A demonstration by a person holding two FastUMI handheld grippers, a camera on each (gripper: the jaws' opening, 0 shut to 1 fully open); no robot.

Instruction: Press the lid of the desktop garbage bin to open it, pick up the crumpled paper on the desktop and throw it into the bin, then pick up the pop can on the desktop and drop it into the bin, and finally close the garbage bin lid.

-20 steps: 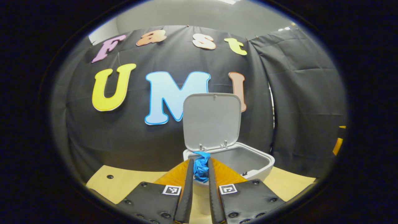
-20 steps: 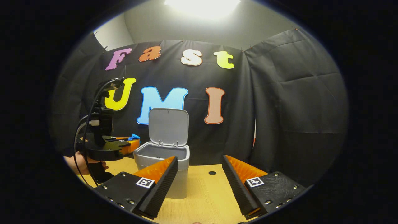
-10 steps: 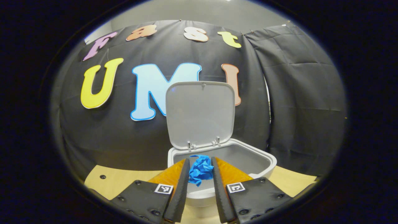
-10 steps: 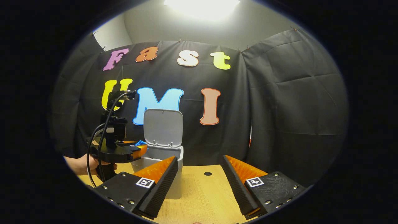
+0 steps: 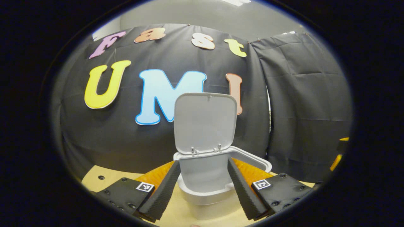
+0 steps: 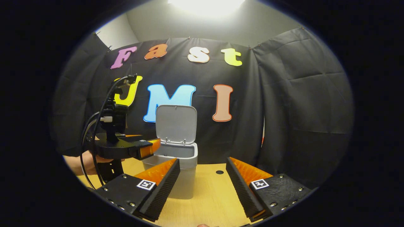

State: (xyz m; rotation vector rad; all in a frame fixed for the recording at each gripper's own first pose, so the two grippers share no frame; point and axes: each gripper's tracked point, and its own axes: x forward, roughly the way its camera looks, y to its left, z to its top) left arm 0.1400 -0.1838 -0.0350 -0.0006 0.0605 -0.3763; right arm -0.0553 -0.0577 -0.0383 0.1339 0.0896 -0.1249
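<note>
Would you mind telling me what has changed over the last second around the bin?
The left gripper opened its fingers over the garbage bin and let go of the blue crumpled paper, which is no longer between them. The lid stayed up, and the right gripper stayed open and empty.

The grey garbage bin (image 5: 205,186) stands on the wooden desktop (image 6: 208,201) with its lid (image 5: 205,121) hinged upright at the back, mouth open.
</note>
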